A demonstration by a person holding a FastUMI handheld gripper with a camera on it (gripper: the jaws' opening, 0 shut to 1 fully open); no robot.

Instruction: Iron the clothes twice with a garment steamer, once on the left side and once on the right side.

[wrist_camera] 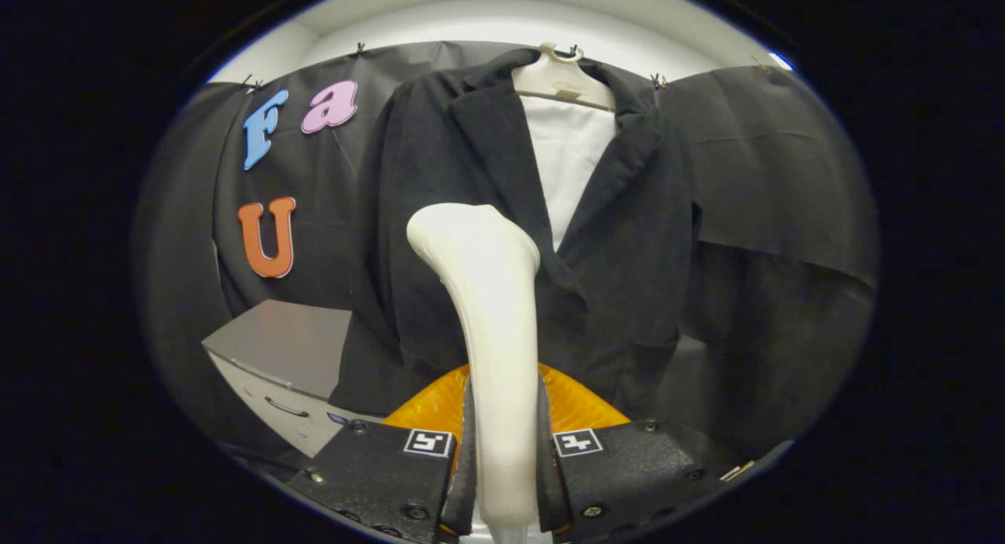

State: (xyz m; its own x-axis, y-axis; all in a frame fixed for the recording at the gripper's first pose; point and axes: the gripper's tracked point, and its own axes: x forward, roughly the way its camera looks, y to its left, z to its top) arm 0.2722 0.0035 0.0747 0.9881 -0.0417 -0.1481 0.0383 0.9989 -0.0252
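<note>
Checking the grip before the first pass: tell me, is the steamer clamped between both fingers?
Yes, both fingers of the gripper press on the steamer handle, with the jacket hanging beyond.

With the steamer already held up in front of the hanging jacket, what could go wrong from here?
1. The hand-held gripper is shut on the garment steamer's smooth, tapering handle; it might slip or twist during a stroke.
2. The black jacket hangs loosely on a white hanger, so pressure may swing it rather than flatten it.
3. The grey drawer cabinet sits near the jacket's hem and could obstruct a low pass there.
</note>
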